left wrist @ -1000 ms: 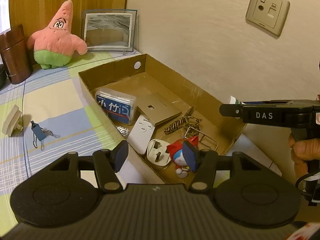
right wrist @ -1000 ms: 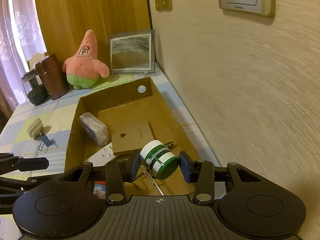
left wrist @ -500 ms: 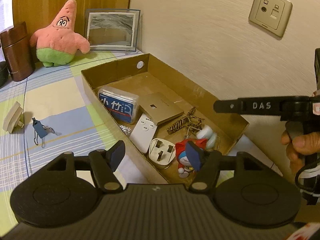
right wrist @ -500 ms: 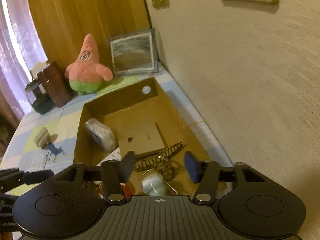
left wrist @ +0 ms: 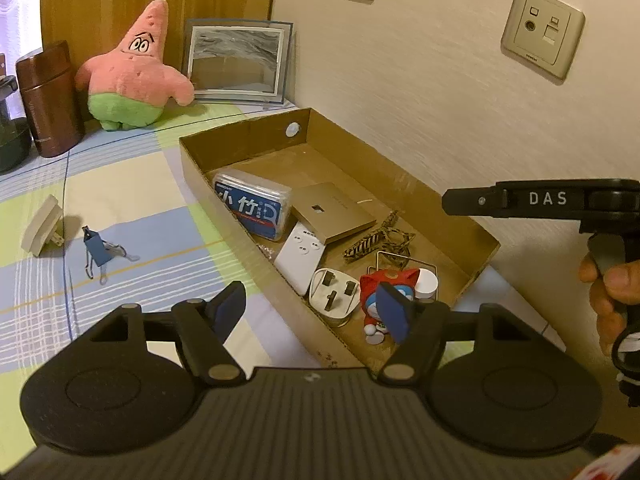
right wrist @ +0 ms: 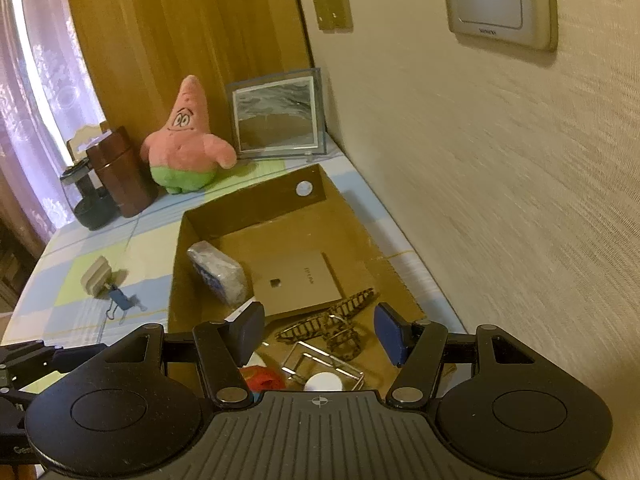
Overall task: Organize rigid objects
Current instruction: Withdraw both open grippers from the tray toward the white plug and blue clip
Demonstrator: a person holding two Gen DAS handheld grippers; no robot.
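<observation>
My left claw [left wrist: 312,314] stands open over the near rim of the cardboard box [left wrist: 404,184], its jaws having just been widening with nothing between them. My right claw [right wrist: 320,334] is also open and empty, hanging above the box's near end.

Only the left view shows my right hand [left wrist: 610,292] on its handle, the white plug [left wrist: 334,290], the white remote [left wrist: 300,256] and the whole red and blue figurine [left wrist: 380,300], all lying inside the box. The white round container [left wrist: 426,284] rests just beside the figurine; the right view shows only its top [right wrist: 324,381] at the claw's base. Both views show the blue-labelled case [left wrist: 252,208], the flat gold box [left wrist: 332,212], the patterned hair clip [left wrist: 376,238] and a wire frame [right wrist: 324,360].

On the checked tabletop [left wrist: 132,196], left of the box wall, a blue binder clip [left wrist: 98,248] and a cream adapter [left wrist: 40,230] lie well apart from the box, with open cloth around them. The box's right wall runs close along the room wall [right wrist: 500,200].
</observation>
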